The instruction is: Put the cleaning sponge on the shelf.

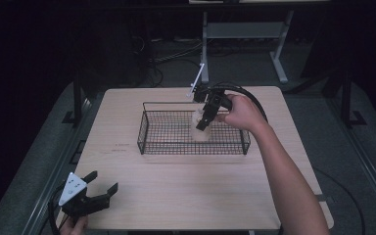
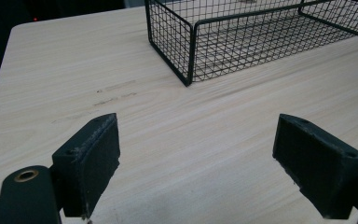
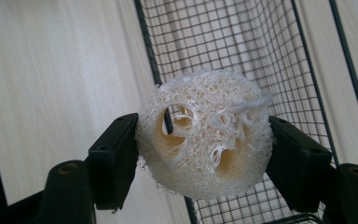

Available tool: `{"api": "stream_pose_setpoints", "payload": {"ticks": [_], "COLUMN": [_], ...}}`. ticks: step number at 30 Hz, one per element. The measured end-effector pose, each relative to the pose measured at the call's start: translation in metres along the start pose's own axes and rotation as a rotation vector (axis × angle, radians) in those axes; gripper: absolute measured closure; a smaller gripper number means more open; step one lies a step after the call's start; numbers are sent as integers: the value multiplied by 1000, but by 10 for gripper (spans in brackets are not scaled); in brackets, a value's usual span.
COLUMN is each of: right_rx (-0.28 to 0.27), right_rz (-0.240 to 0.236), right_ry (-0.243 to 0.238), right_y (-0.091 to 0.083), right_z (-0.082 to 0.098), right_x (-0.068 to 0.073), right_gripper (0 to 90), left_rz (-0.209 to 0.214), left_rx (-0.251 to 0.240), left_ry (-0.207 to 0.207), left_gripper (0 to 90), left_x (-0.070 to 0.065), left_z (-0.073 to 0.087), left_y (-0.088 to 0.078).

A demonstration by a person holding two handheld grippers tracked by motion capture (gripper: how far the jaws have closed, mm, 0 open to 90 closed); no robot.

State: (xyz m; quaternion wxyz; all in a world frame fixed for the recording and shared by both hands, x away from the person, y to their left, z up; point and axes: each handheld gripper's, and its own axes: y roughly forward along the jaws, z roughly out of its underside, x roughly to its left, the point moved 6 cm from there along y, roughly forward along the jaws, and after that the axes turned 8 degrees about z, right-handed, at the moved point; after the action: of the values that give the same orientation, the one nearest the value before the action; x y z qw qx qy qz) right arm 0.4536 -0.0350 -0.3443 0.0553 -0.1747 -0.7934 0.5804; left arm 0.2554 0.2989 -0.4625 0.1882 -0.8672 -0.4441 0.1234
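Note:
A pale loofah piece, round with holes through it, sits clamped between the jaws of my right gripper. In the high view the right gripper holds the loofah over the back edge of the black wire basket, pointing down into it. The basket's mesh wall runs behind the loofah. My left gripper rests at the table's front left corner, jaws wide apart with bare tabletop between them.
The wooden table has wide free space in front of the basket. The basket's near corner stands ahead of the left gripper. A cable loops behind the right hand. Dark floor and a metal stand lie beyond the table.

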Motion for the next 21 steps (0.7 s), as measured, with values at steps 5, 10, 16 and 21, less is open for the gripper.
{"api": "stream_pose_setpoints", "payload": {"ticks": [5, 10, 16, 21], "right_rx": [5, 25, 45, 54], "right_rz": [11, 37, 32, 31], "right_ry": [31, 46, 56, 58], "right_y": [6, 16, 26, 34], "right_z": [1, 3, 3, 3], "right_x": [-8, -16, -21, -24], "right_gripper": [297, 297, 296, 296], "left_rz": [-1, -1, -1, 2], "left_rx": [1, 1, 0, 1], "left_ry": [1, 3, 0, 2], "left_gripper": [140, 140, 140, 141], "left_x": [0, 0, 0, 0], "left_z": [0, 0, 0, 0], "left_y": [0, 0, -1, 0]}}
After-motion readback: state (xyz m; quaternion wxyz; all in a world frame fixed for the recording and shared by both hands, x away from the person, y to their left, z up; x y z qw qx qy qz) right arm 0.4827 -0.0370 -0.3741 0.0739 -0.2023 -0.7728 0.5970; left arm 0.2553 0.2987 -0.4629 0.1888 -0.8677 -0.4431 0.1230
